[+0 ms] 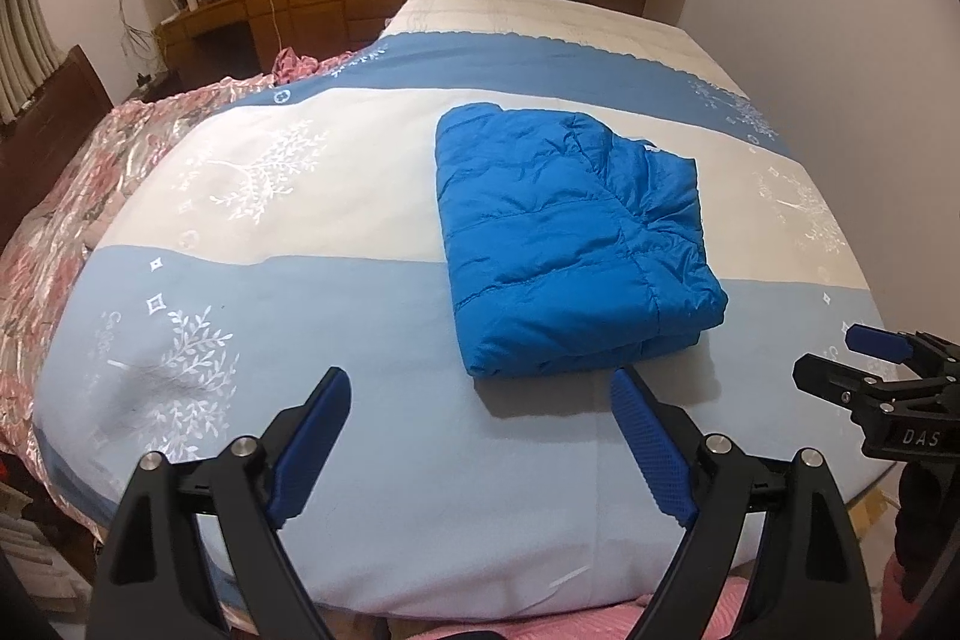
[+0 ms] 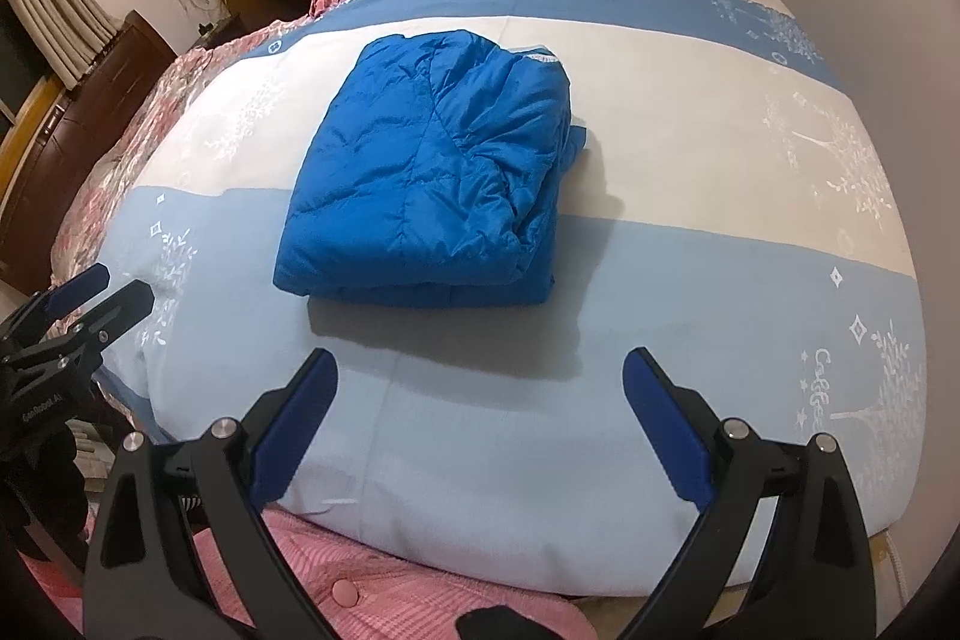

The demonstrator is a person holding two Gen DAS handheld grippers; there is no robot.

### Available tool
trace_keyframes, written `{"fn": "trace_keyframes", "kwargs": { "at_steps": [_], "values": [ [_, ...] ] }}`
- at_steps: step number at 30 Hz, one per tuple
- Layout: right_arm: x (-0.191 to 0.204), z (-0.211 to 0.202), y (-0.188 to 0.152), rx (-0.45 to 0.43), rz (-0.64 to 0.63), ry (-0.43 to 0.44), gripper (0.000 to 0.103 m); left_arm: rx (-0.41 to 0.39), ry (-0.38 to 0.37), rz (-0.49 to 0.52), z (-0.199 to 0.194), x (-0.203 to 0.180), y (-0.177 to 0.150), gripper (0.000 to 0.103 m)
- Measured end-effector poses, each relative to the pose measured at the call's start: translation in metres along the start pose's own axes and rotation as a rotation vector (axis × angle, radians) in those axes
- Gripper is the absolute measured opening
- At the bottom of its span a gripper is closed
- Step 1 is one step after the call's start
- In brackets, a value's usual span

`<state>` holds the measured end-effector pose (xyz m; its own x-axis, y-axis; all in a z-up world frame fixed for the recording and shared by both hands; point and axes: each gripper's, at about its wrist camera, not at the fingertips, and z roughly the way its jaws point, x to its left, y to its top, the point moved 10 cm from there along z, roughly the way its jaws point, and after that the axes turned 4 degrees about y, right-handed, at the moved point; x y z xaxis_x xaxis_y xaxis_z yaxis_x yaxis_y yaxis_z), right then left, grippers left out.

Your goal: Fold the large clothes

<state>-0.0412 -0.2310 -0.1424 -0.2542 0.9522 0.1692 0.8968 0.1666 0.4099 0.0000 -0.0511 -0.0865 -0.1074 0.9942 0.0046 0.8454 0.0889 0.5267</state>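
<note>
A bright blue padded jacket [image 1: 570, 244] lies folded into a thick rectangular bundle on the bed; it also shows in the right wrist view [image 2: 426, 178]. My left gripper [image 1: 480, 388] is open and empty, just short of the bundle's near edge, above the light blue stripe of the bed cover. My right gripper [image 2: 480, 370] is open and empty, a short way in front of the bundle. The right gripper also shows at the right edge of the left wrist view [image 1: 870, 358]. The left gripper shows at the left edge of the right wrist view [image 2: 102, 292].
The bed cover [image 1: 360, 316] has blue and cream stripes with white tree prints. A pink floral quilt [image 1: 54, 232] is bunched along the bed's left side. A dark wooden headboard [image 2: 90, 100], a desk and wardrobes stand beyond. Pink clothing [image 2: 372, 580] is at the near edge.
</note>
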Motion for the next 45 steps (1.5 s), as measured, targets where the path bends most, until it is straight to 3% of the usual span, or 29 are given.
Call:
{"fn": "trace_keyframes", "kwargs": {
  "at_steps": [45],
  "values": [
    [0.004, -0.006, -0.016, 0.014, -0.006, -0.036, 0.095, -0.005, 0.009, 0.008, -0.016, -0.004, -0.015, 0.088]
  ]
}}
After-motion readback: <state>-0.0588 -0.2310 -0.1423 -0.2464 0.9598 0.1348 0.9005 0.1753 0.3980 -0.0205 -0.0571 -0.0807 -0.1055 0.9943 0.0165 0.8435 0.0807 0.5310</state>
